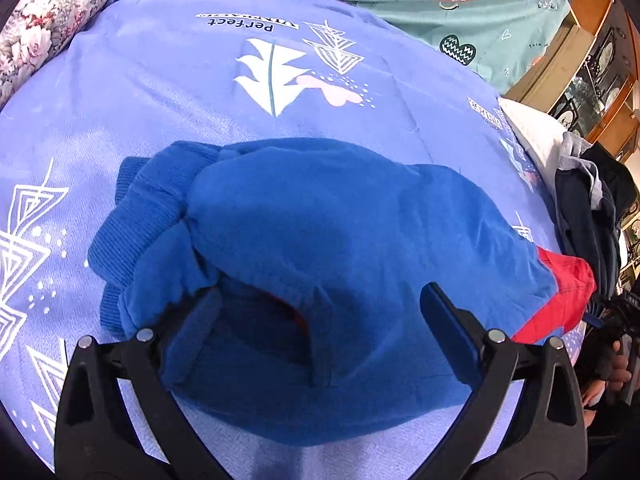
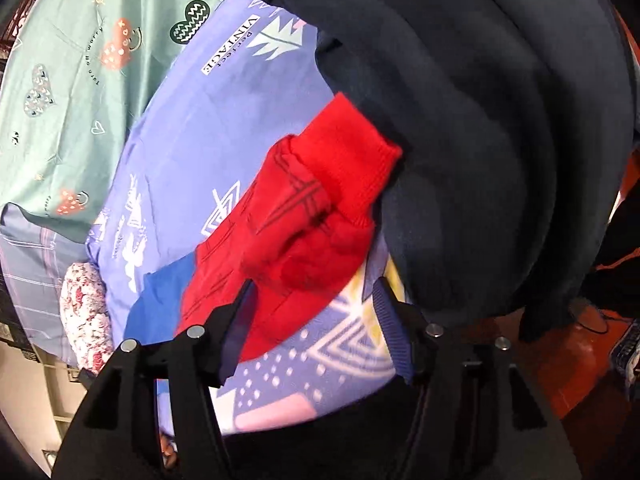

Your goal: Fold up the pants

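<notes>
While pants (image 1: 320,240) lie bunched, left gripper (image 1: 324,320) (jaws spread) hovers.

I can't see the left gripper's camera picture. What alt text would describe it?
Blue pants with a red part lie bunched on a periwinkle patterned bedsheet, with the open left gripper straddling their near edge. A floral pillow sits far left, dark clothes at right.
</notes>
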A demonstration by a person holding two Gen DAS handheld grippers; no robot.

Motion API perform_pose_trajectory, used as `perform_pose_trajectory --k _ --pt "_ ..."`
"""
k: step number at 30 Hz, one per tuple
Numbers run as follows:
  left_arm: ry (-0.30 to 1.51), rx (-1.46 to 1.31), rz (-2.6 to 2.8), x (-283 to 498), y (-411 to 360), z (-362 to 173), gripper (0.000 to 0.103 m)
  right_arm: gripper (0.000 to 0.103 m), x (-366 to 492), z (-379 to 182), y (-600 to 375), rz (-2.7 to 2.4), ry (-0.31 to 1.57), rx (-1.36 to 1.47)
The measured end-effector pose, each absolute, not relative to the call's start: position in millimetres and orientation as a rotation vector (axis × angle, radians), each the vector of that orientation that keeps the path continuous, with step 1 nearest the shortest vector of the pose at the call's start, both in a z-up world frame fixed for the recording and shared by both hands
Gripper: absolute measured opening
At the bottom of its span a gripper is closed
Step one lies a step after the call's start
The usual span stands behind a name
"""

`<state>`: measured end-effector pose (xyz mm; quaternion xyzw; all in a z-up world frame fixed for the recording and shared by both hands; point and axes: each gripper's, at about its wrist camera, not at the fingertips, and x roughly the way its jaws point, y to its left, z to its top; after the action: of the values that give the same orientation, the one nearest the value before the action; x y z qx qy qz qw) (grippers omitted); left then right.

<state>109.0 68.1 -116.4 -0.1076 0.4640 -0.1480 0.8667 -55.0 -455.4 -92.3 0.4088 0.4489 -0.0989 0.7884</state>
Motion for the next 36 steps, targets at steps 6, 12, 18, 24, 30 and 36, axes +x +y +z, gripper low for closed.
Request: perform_pose_trajectory --k 6,12,18,24,30,36 --pt "0.971 -0.231 -0.321 107.4 70.1 -116.2 0.101 0.068 -19.0 -98.0 -447.8 -0.274 0.942 0.812" --pt "0.966 -0.235 -0.330 104.1 70.8 -116.4 0.101 0.047 -27.1 -101.4 -432.8 -0.259 0.905 0.752" --pt "0.962 -0.222 -0.324 103.8 67.6 -117.3 0.101 0.020 -36.5 -105.5 -445.1 -0.234 0.818 0.838" --pt "0.966 -0.281 -0.347 99.0 77.1 -112.1 0.101 0.014 -31.2 -31.2 -381.9 -0.219 0.684 0.464" --pt "0.945 -0.323 -0.356 88.5 79.4 -99.9 0.101 0.019 13.8 -52.6 -202.4 -0.004 0.815 -0.142" --pt "0.947 -0.306 -0.363 71.8 87.9 -95.3 0.101 0.053 15.8 -112.3 -147.9 0.029 0.879 -0.387"
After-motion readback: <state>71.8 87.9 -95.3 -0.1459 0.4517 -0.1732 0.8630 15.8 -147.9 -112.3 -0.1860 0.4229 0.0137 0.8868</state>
